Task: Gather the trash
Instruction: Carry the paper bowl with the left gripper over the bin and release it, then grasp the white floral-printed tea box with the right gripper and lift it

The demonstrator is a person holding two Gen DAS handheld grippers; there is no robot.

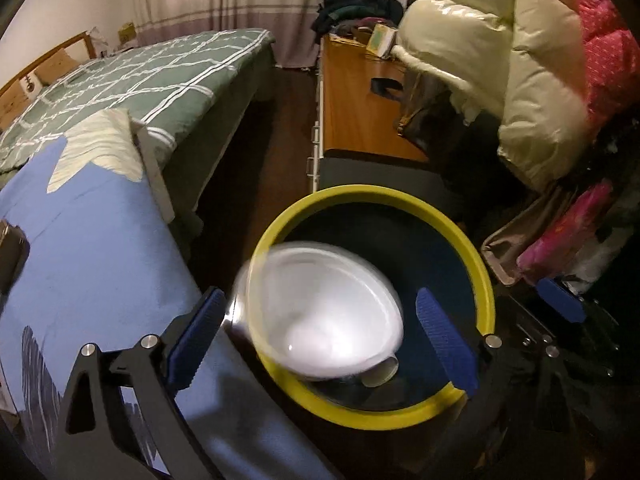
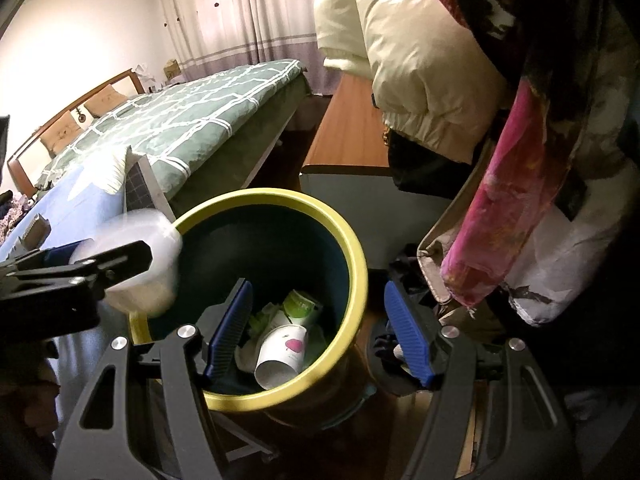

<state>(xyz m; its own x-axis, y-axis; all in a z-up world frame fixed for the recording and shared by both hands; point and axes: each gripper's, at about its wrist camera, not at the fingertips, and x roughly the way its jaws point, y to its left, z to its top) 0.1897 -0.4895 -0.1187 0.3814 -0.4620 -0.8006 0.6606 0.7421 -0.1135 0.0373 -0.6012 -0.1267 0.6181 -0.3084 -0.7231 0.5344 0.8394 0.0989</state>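
A round bin with a yellow rim (image 1: pixel 478 264) (image 2: pixel 352 248) stands on the floor beside the bed. A clear plastic bowl (image 1: pixel 324 316), motion-blurred, is in the air at the bin's mouth between my left gripper's (image 1: pixel 320 344) open fingers, not touching the pads. In the right wrist view the same bowl (image 2: pixel 140 268) is by the bin's left rim, beside the left gripper (image 2: pixel 80 276). My right gripper (image 2: pixel 320 332) is open and empty above the bin. Inside lie a white paper cup (image 2: pixel 282 354) and a green-white carton (image 2: pixel 302 304).
A bed with a green checked cover (image 1: pixel 132 92) is at the left, with a blue sheet (image 1: pixel 92 240) nearer. A wooden bench (image 1: pixel 360 100) runs behind the bin. Cream and pink padded jackets (image 1: pixel 520 60) (image 2: pixel 432 52) hang at the right.
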